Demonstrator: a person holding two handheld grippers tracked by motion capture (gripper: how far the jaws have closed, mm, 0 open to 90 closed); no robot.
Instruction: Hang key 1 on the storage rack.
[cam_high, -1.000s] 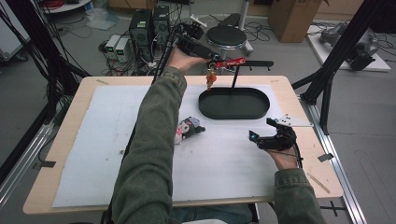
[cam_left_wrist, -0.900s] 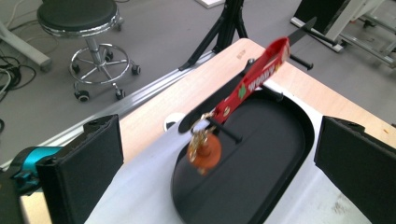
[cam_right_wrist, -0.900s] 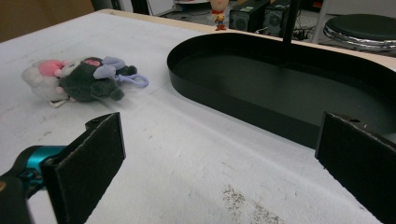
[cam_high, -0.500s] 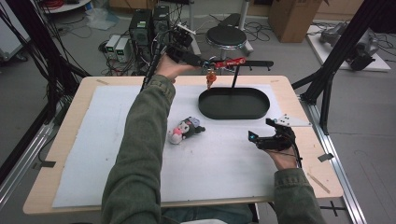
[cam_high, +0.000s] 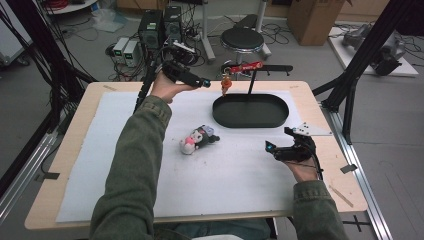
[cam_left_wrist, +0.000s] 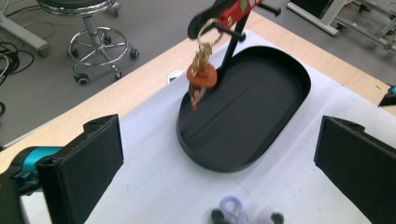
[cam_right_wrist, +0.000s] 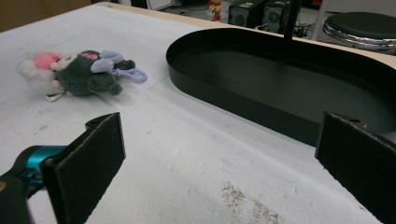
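A small orange charm (cam_high: 226, 86) hangs on a gold chain from the red arm (cam_high: 243, 66) of a black stand; it also appears in the left gripper view (cam_left_wrist: 201, 77). The stand rises from a black oval tray (cam_high: 220, 116). My left gripper (cam_high: 201, 82) is held above the table's far edge, left of the charm and apart from it, open with nothing between its jaws (cam_left_wrist: 219, 140). A grey and pink plush toy (cam_high: 197, 139) lies on the white mat. My right gripper (cam_high: 280, 140) rests open near the tray's front right, facing the plush (cam_right_wrist: 74, 72).
The tray's rim (cam_right_wrist: 224, 98) lies close ahead of the right gripper. A white mat (cam_high: 125, 165) covers the wooden table. A stool (cam_high: 246, 37), computer boxes (cam_high: 155, 25) and cables stand on the floor beyond the far edge. Black frame posts (cam_high: 350, 90) rise at the right.
My left gripper has drawn back to the left and toward the near side, away from the stand's red arm. The charm stays hanging. The right gripper and plush have not moved.
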